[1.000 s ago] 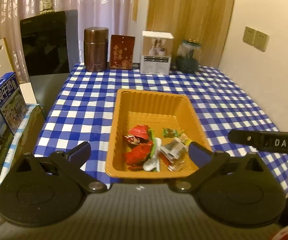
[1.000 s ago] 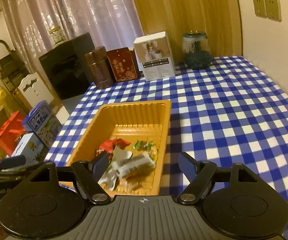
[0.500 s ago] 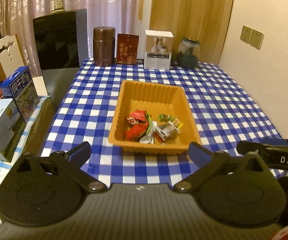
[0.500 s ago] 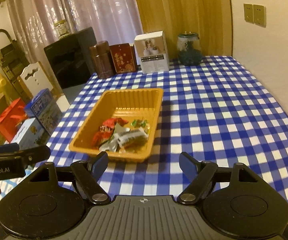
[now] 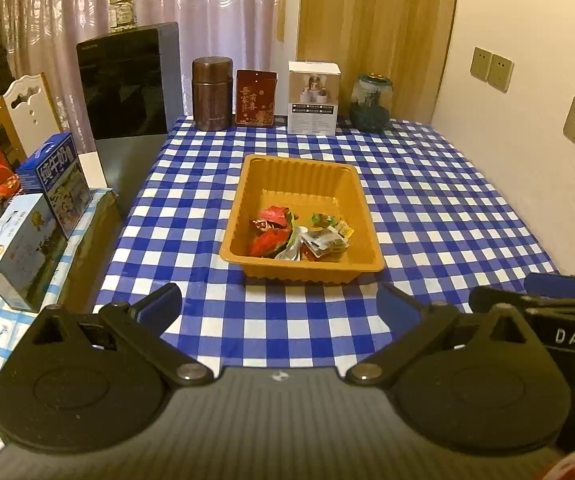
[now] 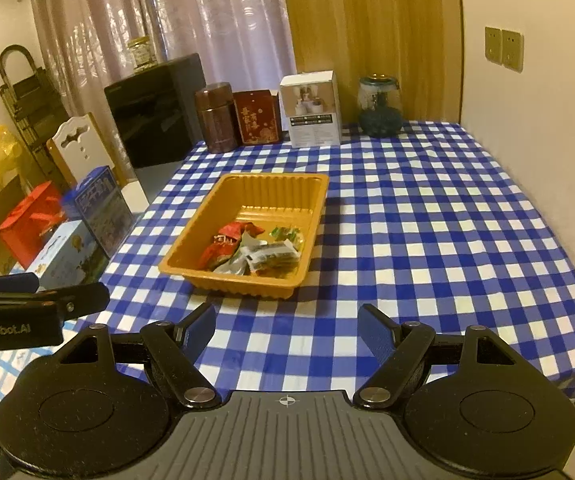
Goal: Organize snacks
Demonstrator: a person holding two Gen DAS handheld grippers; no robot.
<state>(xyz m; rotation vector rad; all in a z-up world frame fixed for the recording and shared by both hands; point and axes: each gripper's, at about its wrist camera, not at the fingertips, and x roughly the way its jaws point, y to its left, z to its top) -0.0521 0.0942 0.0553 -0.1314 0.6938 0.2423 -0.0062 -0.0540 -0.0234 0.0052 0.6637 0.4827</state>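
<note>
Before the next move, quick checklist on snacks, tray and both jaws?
1. Wrapped snacks all inside the shallow orange plastic tray: ok, none seen loose on the cloth.
2. Tray flat on the blue-and-white checked tablecloth, away from its edges: ok.
3. Left gripper jaws open, nothing between them: ok.
4. Right gripper jaws open, nothing between them: ok.
5. Both grippers short of the tray, not touching it: ok.
6. Back row, brown metal canister, red box, white box and glass jar, standing upright: ok.
</note>
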